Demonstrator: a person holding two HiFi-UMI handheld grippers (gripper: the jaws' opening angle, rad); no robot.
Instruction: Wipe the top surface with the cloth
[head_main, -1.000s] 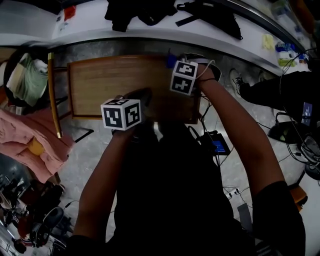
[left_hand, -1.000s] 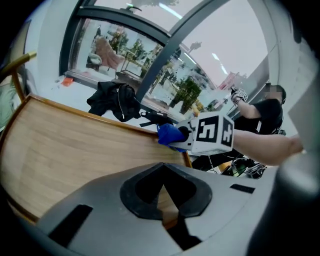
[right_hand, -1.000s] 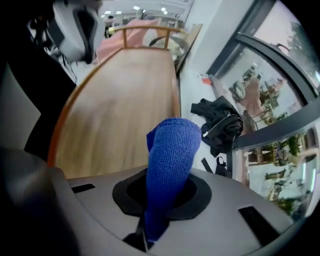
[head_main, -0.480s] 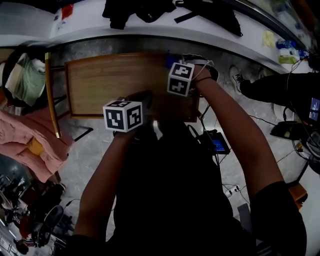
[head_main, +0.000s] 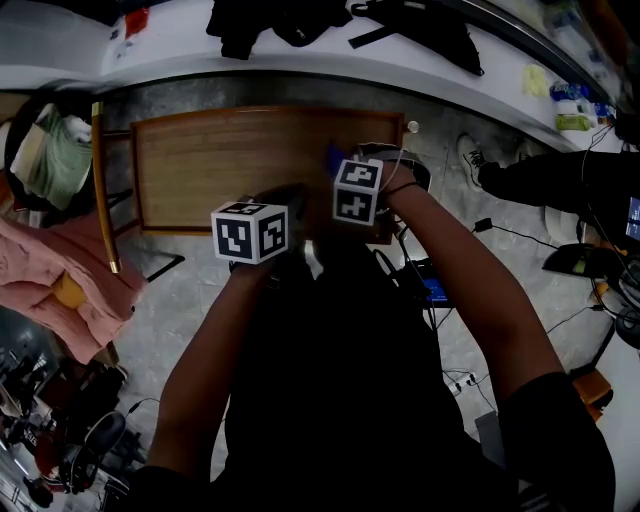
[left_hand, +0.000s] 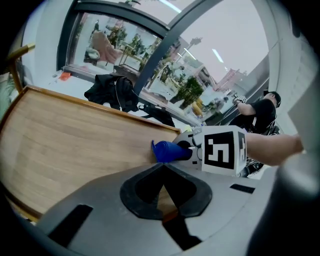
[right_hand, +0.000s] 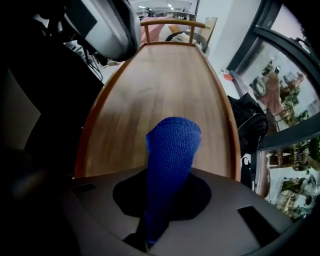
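Right tongs (right_hand: 150, 227) are clamped on the one blue knitted cloth (right_hand: 172, 150), bunched into a rounded roll that sticks out over the wooden surface (right_hand: 165, 85), near its right end in the head view. Left tongs (left_hand: 165, 200) are pressed together with nothing between, at the near edge. The surface is one rectangle, wood-grain with a raised rim.

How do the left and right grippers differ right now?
The right gripper is shut on the blue cloth; the left gripper is shut on nothing. The right gripper reaches over the wooden tabletop's right end; the left gripper sits at its near edge. Both carry marker cubes.
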